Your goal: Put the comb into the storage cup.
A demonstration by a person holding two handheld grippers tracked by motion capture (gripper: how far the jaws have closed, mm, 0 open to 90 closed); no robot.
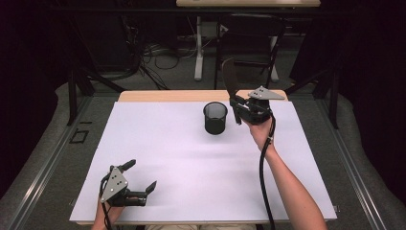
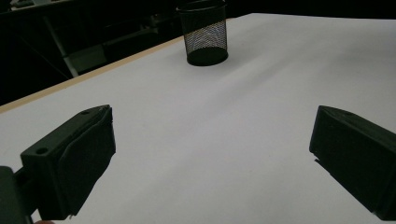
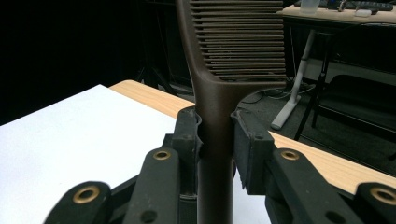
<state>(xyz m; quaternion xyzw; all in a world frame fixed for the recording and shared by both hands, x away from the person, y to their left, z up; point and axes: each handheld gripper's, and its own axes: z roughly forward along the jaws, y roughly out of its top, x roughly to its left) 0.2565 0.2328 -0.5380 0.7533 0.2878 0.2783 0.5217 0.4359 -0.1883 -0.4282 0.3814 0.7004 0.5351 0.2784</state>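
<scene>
Nearest me, the left tongs (image 1: pixel 142 178) rest low on the white tabletop (image 1: pixel 191 163), spread wide with nothing between them. Further off, the right tongs (image 3: pixel 216 140) are clamped on the handle of a brown comb (image 3: pixel 233 42), held upright beside the black mesh cup (image 1: pixel 215 117). The long comb could tip that light cup going in. I see no readable writing.

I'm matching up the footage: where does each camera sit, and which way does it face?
High view: above the near side, facing forward and down on the table; both forearms show.
Left gripper view: on the left tongs, open, facing the mesh cup.
Right gripper view: on the right tongs, clamping a brown comb.
High and left views share the cup.
</scene>
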